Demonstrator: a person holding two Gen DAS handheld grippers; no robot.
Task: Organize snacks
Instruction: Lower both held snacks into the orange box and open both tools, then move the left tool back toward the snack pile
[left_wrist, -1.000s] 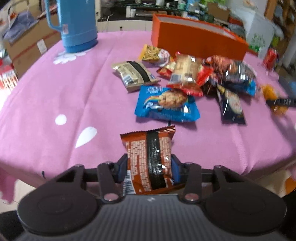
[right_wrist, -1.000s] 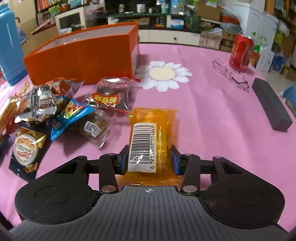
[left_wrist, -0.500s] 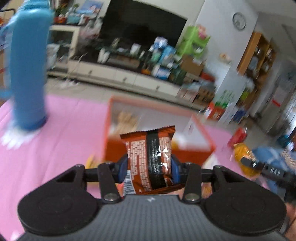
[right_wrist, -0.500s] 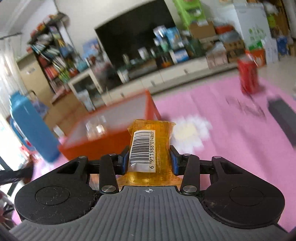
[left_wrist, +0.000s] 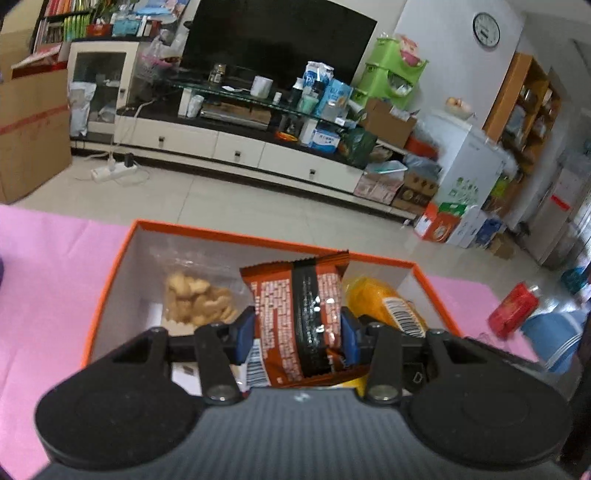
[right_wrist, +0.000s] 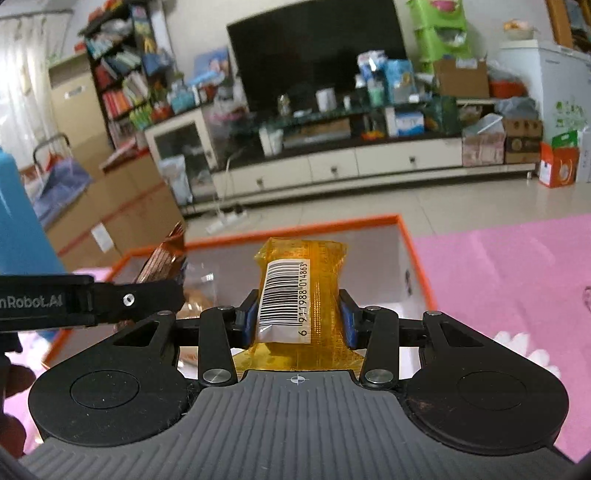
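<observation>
My left gripper (left_wrist: 297, 332) holds a brown snack packet (left_wrist: 295, 306) upright over the open orange box (left_wrist: 236, 230). Its jaws are opening, though the blue pads still touch the packet's sides. My right gripper (right_wrist: 297, 314) is shut on a yellow packet with a barcode label (right_wrist: 301, 288), also above the orange box (right_wrist: 295, 227). In the left wrist view that yellow packet (left_wrist: 376, 299) hangs just right of the brown one. A clear bag of biscuits (left_wrist: 195, 299) lies inside the box. In the right wrist view a finger (right_wrist: 147, 295) of the left gripper enters from the left with the brown packet (right_wrist: 162, 258).
The box stands on a pink tablecloth (right_wrist: 517, 277). A red can (left_wrist: 513, 308) is at the table's right, and a blue jug (right_wrist: 18, 229) at its left. A person's hand (right_wrist: 11, 384) shows at the left edge. Beyond the table are floor and a TV cabinet.
Both grippers have carried their packets up from over the loose snack pile and forward to above the orange box. The two grippers have come close together.
</observation>
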